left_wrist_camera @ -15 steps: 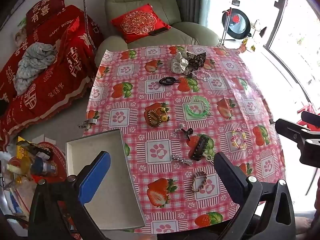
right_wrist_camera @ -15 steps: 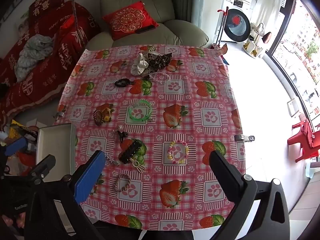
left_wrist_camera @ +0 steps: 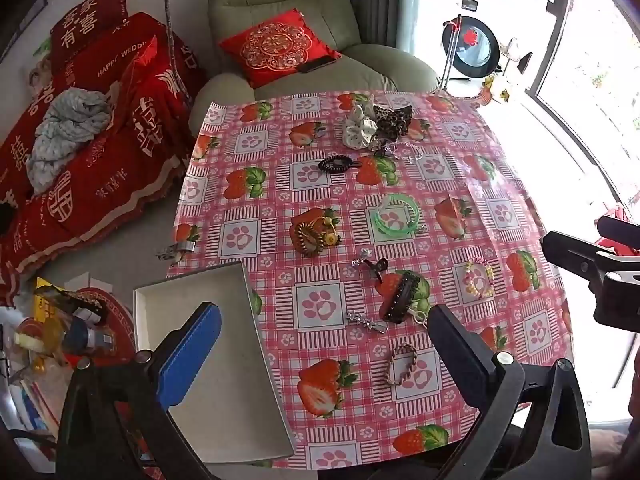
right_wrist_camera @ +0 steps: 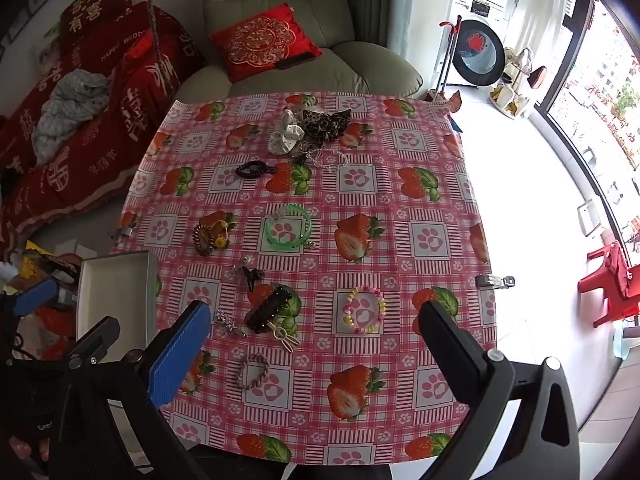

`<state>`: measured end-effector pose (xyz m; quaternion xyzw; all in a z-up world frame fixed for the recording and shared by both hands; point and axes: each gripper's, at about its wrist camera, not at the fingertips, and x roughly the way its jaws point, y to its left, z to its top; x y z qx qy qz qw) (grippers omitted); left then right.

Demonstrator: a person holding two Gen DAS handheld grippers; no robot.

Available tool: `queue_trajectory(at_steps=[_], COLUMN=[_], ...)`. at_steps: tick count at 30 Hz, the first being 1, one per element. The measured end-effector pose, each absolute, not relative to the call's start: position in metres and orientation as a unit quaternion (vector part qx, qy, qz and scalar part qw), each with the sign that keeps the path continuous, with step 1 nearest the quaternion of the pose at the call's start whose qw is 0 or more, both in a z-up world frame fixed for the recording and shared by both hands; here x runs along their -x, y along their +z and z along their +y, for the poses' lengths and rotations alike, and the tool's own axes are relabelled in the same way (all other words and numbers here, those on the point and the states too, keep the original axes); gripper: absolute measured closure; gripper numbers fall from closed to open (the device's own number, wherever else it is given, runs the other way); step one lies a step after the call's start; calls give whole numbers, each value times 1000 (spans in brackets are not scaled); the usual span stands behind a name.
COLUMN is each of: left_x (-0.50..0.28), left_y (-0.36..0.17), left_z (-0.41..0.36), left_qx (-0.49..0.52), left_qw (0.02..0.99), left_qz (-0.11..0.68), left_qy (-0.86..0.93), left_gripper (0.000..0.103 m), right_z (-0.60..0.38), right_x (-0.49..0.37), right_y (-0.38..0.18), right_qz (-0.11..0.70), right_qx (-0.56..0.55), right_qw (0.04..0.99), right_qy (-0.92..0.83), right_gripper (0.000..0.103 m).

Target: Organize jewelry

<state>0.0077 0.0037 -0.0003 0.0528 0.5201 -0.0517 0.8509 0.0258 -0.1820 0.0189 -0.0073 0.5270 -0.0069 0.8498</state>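
Both tools hover above the near edge of the table (right_wrist_camera: 440, 184), angled downward, with nothing between their jaws: the left gripper (left_wrist_camera: 324, 360) stands fully released over the white box (left_wrist_camera: 224, 360), and the right gripper (right_wrist_camera: 316, 344) stands equally wide over the cloth near the table's middle. The jewelry lies scattered on the strawberry cloth, none of it in the box yet. Nearest the grippers are a braided bracelet (right_wrist_camera: 252, 370), a silver clip (right_wrist_camera: 230, 323), a black studded barrette (right_wrist_camera: 266, 308) and a pastel bead bracelet (right_wrist_camera: 364, 309); further off lie a green bangle (right_wrist_camera: 288, 226), a brown bead piece (right_wrist_camera: 208, 234), a black coil tie (right_wrist_camera: 250, 169) and two scrunchies (right_wrist_camera: 308, 126) at the far edge. All these items appear light. The braid, coil and scrunchies are likely soft and compress under the pads, so a pinch anywhere across the body should serve. The bangle and barrette look rigid and smooth; grip the bangle across one rim section and the barrette across its narrow width, or they may slip. The bead bracelet probably flexes and rolls; close on one side of the loop. The clip lies flat and thin, and the glossy cloth may let it slide away from the pads.
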Motion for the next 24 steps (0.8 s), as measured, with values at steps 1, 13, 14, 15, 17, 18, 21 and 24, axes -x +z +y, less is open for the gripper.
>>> queue_trajectory(at_steps=[1,13,14,15,17,18,21,24], left_x=[-9,-8,-8,-8,-9,-9,-9,-9], left_y=[0,-3,-3,-4,-3,-4,-3,-3], left_z=[4,5,5,6,6,6,6,6], left_qx=[-53,-51,-50,-49,-49,-49,-50,-47], left_qw=[851,852,852,852,852,852,852,853], left_qz=[521,519,519,519,518,518,518,518], left_qy=[-52,-48,-50,-50,-51,-51,-50,-51], left_gripper=[0,0,0,0,0,0,0,0], right_z=[-182,-182,-181,-181,-181,-184,-181,-182], right_x=[-27,-30,-30,-31,-31,-27,-29,-29], right_y=[19,18,17,17,18,18,18,17], right_qz=[528,527,527,528,528,528,527,527], right_qx=[7,6,6,6,5,7,7,7], right_qw=[849,850,850,849,849,849,850,850], right_qy=[-6,-8,-8,-8,-9,-8,-9,-8], right_gripper=[0,0,0,0,0,0,0,0])
